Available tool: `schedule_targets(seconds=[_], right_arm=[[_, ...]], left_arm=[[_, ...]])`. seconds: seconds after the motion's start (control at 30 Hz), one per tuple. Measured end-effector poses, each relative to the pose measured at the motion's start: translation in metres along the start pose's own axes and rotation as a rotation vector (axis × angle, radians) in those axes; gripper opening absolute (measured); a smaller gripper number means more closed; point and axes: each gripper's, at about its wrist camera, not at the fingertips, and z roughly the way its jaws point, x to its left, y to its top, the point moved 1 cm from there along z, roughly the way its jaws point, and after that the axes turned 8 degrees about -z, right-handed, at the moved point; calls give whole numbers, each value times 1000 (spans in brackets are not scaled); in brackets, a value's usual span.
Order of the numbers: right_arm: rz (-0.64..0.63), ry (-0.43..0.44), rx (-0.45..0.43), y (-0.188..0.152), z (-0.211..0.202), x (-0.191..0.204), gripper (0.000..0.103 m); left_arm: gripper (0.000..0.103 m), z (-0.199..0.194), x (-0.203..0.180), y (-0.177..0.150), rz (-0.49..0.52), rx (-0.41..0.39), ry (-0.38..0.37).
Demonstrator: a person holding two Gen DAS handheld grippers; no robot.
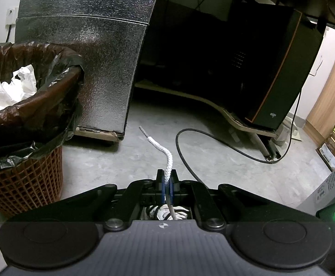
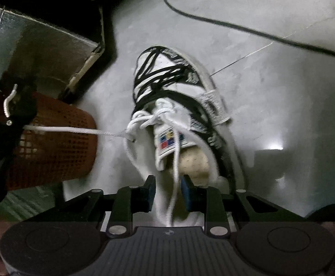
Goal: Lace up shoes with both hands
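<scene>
My left gripper (image 1: 167,182): pads pressed together on one end of the white lace (image 1: 167,161), its tip curling up past them over the grey floor (image 1: 144,151); my right gripper (image 2: 166,187): jaws apart, the other lace end (image 2: 176,161) running loose between them, neither pad touching it; shoe (image 2: 179,105): white with black markings, on the floor just ahead of the right gripper, toe pointing away, lace knotted at its tongue and pulled taut to the left; red basket (image 1: 25,179) with a black bag beside the shoe; black cable (image 1: 190,161) on the floor.
</scene>
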Motion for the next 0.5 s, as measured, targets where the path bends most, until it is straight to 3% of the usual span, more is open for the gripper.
schedule_targets(seconds=[0.03,0.1,0.37,0.5], right_arm=[[17,25,4,-1,1,-1,7],[32,56,-21,-3,-1,-1,5],[107,215,-196,6,-22,0,5],[132,246,-300,13,-37,-1,5]], left_arm=[[5,0,0,0,1,0,1],[5,-1,0,0,2,0,2],[5,-1,1,0,1,2,4],[5,-3,3,1,-7,-1,7]])
